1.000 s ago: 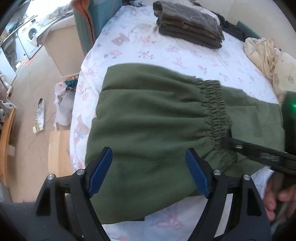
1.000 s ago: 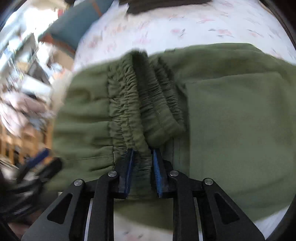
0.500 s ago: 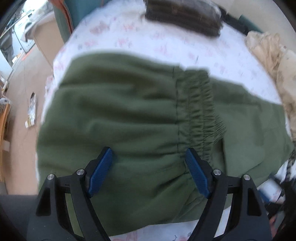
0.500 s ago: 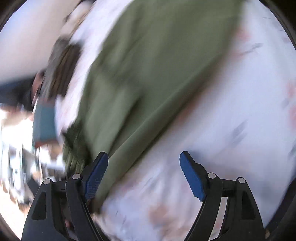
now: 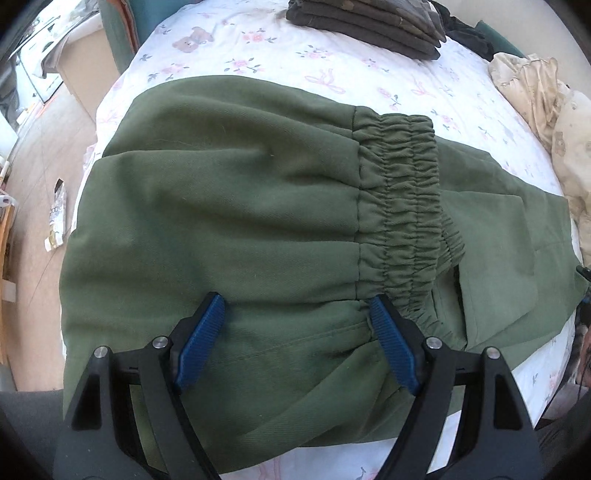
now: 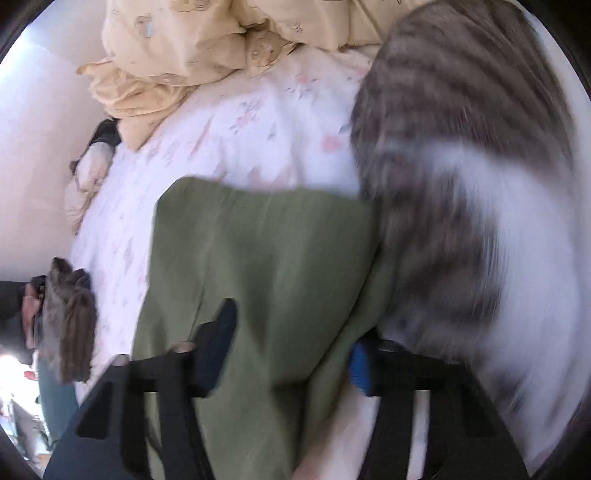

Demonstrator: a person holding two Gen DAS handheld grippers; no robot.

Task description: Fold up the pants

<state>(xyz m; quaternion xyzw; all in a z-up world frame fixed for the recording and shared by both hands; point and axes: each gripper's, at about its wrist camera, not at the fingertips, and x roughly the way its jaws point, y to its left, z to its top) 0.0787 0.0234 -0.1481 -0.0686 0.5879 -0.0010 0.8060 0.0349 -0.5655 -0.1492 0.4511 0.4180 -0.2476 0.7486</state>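
Note:
Olive green pants [image 5: 240, 221] lie folded on the floral bed sheet [image 5: 258, 48], their elastic waistband [image 5: 402, 206] resting on top of the leg part. My left gripper [image 5: 295, 321] is open and empty, its blue pads hovering over the near edge of the pants beside the waistband. In the blurred right wrist view, my right gripper [image 6: 291, 350] is open over the end of the green pants [image 6: 266, 258], holding nothing.
A stack of folded dark clothes [image 5: 365, 18] lies at the far side of the bed. A cream blanket [image 6: 192, 48] is bunched by the wall. A grey-and-white striped cat [image 6: 461, 177] is right beside my right gripper. The floor [image 5: 40, 155] lies left of the bed.
My right gripper let go of the waistband, opened and swung to the other end of the pants, where the cat came into view. My left gripper moved closer over the pants.

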